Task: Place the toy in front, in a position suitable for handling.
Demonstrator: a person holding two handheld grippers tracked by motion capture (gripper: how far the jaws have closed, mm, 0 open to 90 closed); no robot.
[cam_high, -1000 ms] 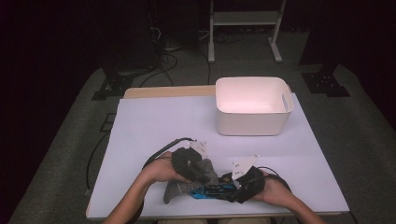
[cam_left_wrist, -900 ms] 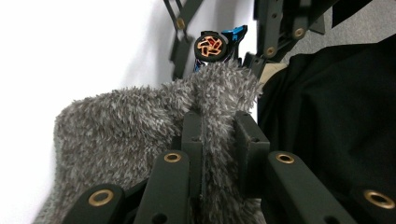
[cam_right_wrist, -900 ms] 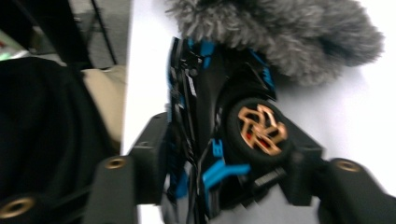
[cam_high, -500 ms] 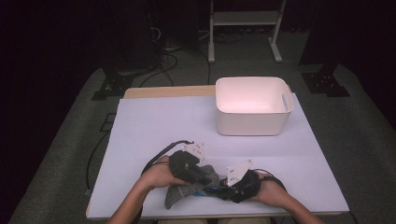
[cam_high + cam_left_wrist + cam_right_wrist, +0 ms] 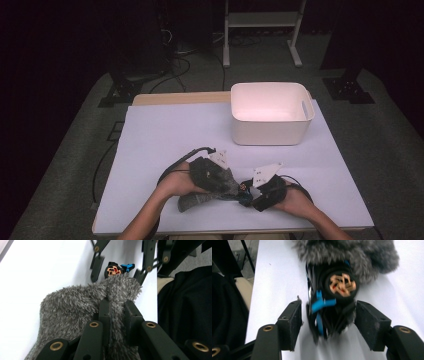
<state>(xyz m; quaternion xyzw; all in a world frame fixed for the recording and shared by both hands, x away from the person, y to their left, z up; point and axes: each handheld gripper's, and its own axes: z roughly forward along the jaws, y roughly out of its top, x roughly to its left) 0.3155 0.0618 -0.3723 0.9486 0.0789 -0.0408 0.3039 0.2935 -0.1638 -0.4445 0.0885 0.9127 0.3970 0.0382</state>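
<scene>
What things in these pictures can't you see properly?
- Black and blue thing: its far end is under the grey fuzzy cloth in the right gripper view, and it is blurred there, so I cannot tell what it is.
- White bin: in the high view its near wall hides part of its floor.
- Left gripper: in its own view the cloth covers the inner faces of its fingers.
</scene>
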